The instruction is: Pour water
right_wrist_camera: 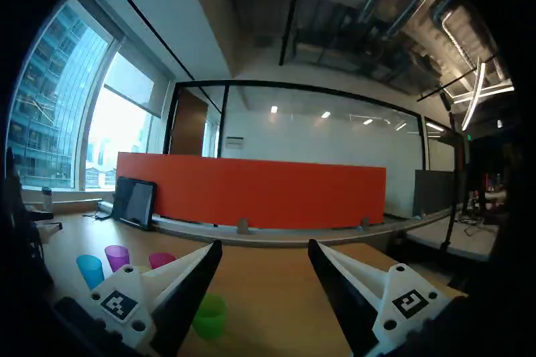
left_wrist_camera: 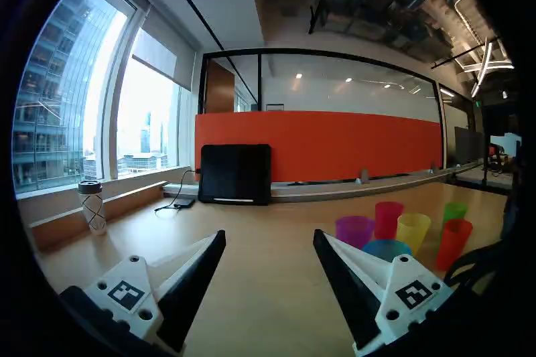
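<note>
Cups [left_wrist_camera: 412, 230] stand just past left tongs [left_wrist_camera: 269, 232], rt side (spread wide).

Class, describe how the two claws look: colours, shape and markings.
The left claw and right claw look alike: two tapered, pointed fingers, white outside, black on the inner faces, each bearing a square black-and-white marker and small screw holes.

No legible text, brand or number; small wall sign [right_wrist_camera: 233, 143] too tiny for reading.
</note>
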